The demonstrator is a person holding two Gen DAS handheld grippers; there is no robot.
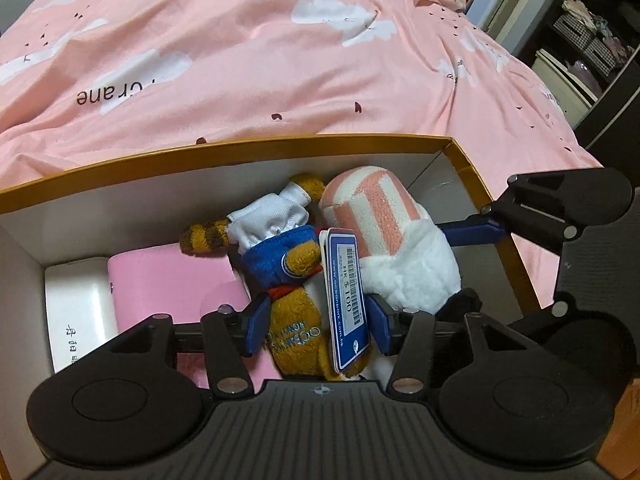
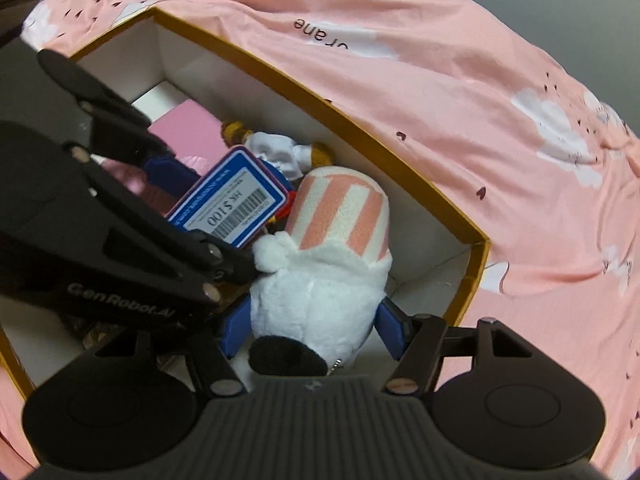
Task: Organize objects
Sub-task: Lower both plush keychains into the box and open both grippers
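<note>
Both toys sit low in the box [image 1: 248,148], centre frame. Left gripper [image 1: 316,320] jaws flank the brown toy [image 1: 296,320]; right gripper [image 2: 312,328] jaws flank the white toy [image 2: 316,296]; contact unclear. Risk: the price tag [image 1: 346,300] snags on withdrawal

The box [image 1: 256,148] is matt cardboard, mustard outside and plain white inside. In it, the brown plush toy [image 1: 296,312] is short, coarse pile with a satiny white cloth hat; its price tag [image 1: 348,300] at three o'clock is glossy card. The white plush toy [image 2: 320,292] is fluffier, with a looped, towel-like striped cap. The bedcover [image 1: 240,60] is soft, creased matt cotton. Each tool [image 1: 316,328] [image 2: 312,332] looks matt black plastic with blue pads.
</note>
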